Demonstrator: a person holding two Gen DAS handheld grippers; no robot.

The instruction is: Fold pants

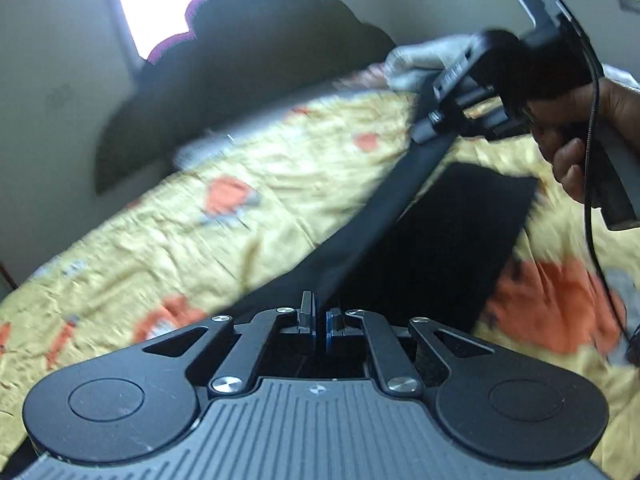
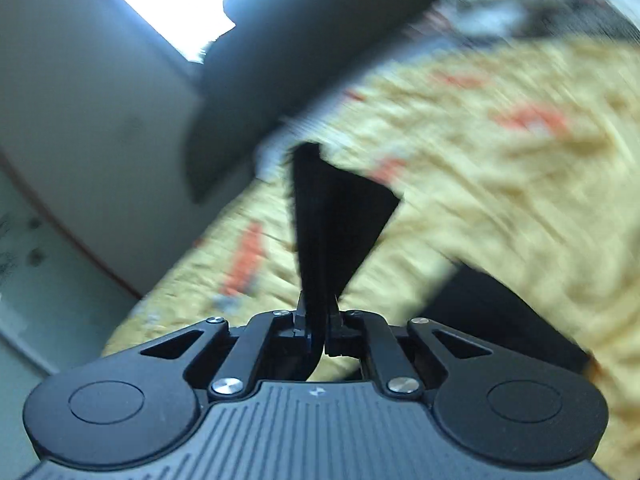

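1. Pants: the black, soft cloth pants point(image 1: 452, 232) lie partly on the bed's yellow quilted cover with orange patches point(image 1: 248, 216), with one band pulled taut in the air between your two tools.
2. Your left claw point(image 1: 320, 320) is pressed together, pinching the near end of that band.
3. Your right claw point(image 2: 319, 322) is likewise pinching black fabric, and your hand point(image 1: 584, 136) holds its handle above the bed.
4. Expect light, limp, slightly slippery cloth that sags wherever it is unsupported; take hold at hems or corners, where layers are thickest.
5. Containers: none show in either view.
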